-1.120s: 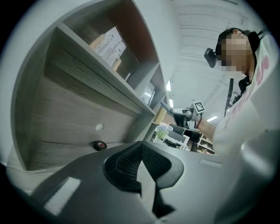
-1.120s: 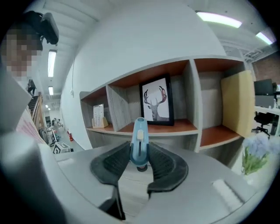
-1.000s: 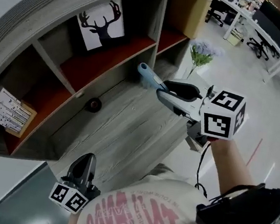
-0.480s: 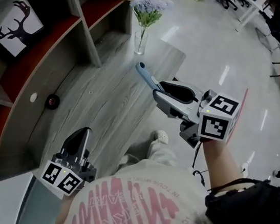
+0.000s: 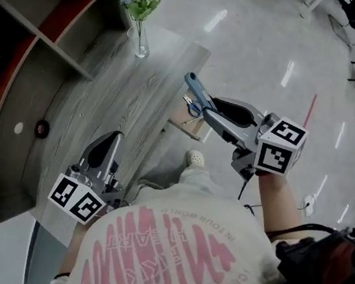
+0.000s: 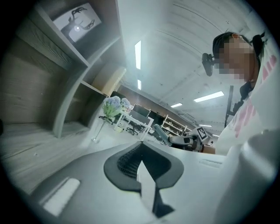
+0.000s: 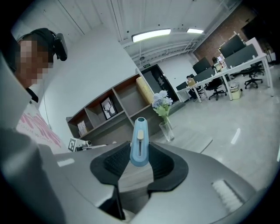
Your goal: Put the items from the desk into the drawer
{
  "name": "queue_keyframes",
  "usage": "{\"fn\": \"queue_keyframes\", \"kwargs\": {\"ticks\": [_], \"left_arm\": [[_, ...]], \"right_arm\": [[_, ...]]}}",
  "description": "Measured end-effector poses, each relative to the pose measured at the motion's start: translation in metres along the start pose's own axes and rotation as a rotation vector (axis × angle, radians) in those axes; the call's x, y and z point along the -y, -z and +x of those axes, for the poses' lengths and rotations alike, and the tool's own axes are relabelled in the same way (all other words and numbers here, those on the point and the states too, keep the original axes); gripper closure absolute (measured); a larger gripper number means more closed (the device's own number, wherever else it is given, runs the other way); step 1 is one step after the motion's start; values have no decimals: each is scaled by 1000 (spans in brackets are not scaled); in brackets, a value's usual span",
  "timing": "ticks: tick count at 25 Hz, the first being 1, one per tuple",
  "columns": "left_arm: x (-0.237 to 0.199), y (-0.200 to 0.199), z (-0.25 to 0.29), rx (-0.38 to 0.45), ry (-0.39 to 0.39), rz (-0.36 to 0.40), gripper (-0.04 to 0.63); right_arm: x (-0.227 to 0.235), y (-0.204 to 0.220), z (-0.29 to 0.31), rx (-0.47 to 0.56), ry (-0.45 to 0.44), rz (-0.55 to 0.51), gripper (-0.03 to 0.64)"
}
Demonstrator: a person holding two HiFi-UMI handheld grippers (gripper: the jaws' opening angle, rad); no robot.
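My right gripper (image 5: 203, 107) is shut on a light blue utility knife (image 5: 196, 91), held out past the near edge of the grey wood desk (image 5: 105, 95). In the right gripper view the utility knife (image 7: 139, 142) stands upright between the dark pads of the right gripper (image 7: 140, 162). My left gripper (image 5: 113, 141) hangs low over the desk's near edge, its jaws closed together with nothing in them; its own view shows the left gripper (image 6: 140, 148) tips meeting. Just under the knife, a pale wooden drawer-like box (image 5: 189, 125) shows below the desk's edge.
A glass vase with flowers (image 5: 143, 15) stands at the desk's far end. A small dark round object (image 5: 42, 129) lies near the shelves (image 5: 44, 21) at the left. A shoe (image 5: 193, 158) and shiny floor lie to the right of the desk.
Both grippers have swung away from the shelves toward the desk's vase end. The right gripper sank, rolled, and now holds the knife off the desk's edge above the wooden box.
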State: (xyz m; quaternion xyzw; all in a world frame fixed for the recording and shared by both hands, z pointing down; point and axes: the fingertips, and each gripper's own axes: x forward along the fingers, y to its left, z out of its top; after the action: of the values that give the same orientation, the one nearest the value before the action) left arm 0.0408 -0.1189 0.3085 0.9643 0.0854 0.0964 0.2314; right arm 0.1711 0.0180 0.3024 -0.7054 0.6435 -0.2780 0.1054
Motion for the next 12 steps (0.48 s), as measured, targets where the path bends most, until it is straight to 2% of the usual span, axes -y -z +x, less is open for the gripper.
{"fn": "queue_keyframes", "kwargs": {"ticks": [6,12], "left_arm": [[39,18,78,-58,20,-28,575],[48,43,138,-93,22,-52,575]], "right_arm": [[62,8,-44,-25,15,75,480],[115,38,-52,-121,7,88,479]]}}
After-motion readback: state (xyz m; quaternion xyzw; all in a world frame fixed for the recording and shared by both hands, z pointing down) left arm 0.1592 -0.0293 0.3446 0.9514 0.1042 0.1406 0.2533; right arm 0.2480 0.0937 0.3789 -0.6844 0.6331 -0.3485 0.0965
